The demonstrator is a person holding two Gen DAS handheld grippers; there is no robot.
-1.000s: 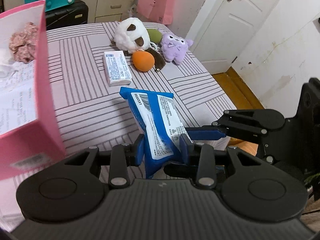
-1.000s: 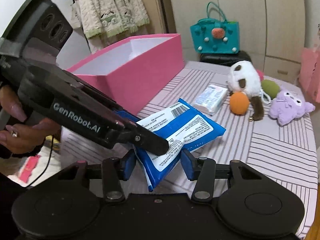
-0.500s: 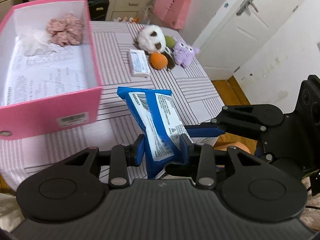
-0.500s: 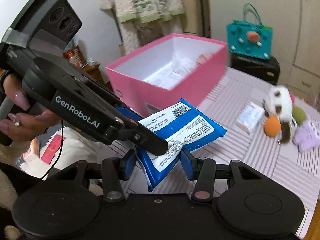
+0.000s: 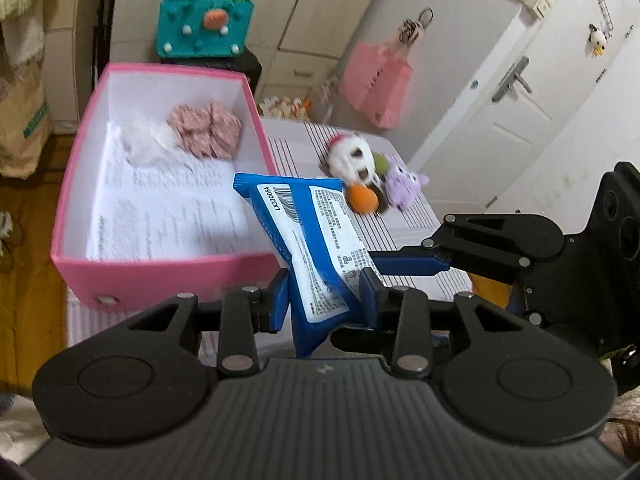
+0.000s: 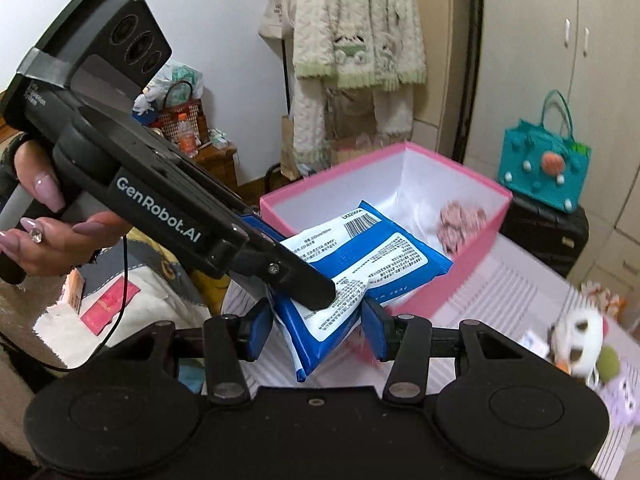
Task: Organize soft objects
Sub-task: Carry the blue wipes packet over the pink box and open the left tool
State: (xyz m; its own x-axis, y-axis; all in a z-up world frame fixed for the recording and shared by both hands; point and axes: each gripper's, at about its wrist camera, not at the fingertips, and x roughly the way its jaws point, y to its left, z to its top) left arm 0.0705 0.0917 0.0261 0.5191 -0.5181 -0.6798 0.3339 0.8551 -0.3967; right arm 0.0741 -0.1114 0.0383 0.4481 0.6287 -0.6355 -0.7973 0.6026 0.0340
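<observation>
A blue and white wet-wipes pack [image 5: 316,240] is held in the air by both grippers. My left gripper [image 5: 324,300] is shut on its lower end. My right gripper [image 6: 316,330] is shut on the same end from the other side; the pack shows there too [image 6: 368,248]. The pack hangs above the near right corner of the open pink box [image 5: 160,276], which also shows in the right wrist view [image 6: 472,256]. A pink scrunchie [image 5: 206,130] and white fluff [image 5: 144,142] lie at the box's far end.
On the striped table [image 5: 416,220] to the right lie a white plush [image 5: 354,158], an orange ball [image 5: 362,200] and a purple plush [image 5: 404,184]. A teal bag [image 5: 202,26] stands behind the box. A white door is at the far right.
Both grippers have lifted the pack and carried it left toward the pink box. The box now lies open below the pack, and the plush toys have fallen away to the right.
</observation>
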